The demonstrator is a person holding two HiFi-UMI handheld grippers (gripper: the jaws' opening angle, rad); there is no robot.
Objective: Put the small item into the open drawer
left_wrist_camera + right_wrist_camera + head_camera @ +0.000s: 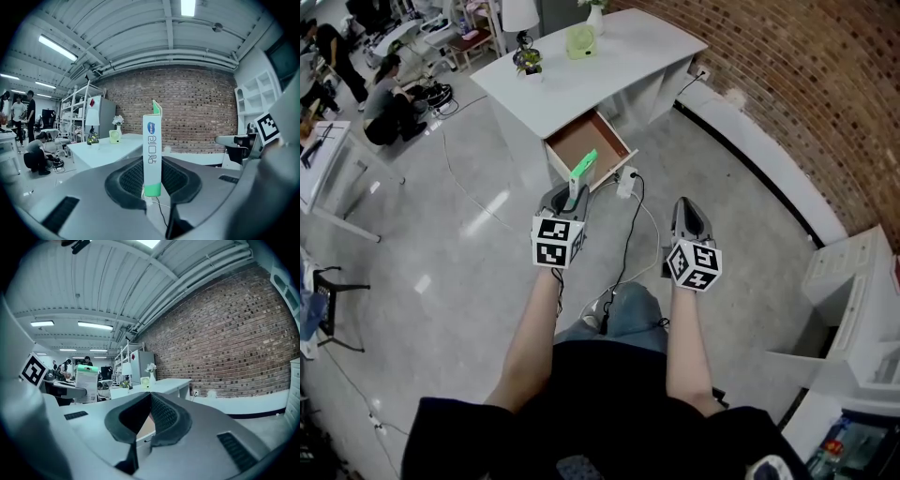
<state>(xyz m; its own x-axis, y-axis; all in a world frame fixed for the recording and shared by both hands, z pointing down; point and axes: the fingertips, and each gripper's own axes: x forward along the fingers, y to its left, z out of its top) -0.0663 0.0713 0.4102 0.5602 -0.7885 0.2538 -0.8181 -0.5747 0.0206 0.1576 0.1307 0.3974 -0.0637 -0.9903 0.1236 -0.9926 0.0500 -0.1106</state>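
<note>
The left gripper (571,194) has its jaws pinching a slim white-and-green box (152,154) upright near the desk's (609,56) open drawer (586,141). The right gripper's (149,398) jaws are pressed together, empty.

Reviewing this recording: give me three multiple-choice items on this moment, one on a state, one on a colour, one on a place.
1. The drawer of the desk is: A open; B shut; C removed.
2. The ends of the box are: A red; B green; C blue.
3. The box is: A lying in the drawer; B on the desk; C between the fingers of the left gripper.

A, its brown inside shows; B, green bands show in the left gripper view; C, the fingers press on it, holding it upright.
</note>
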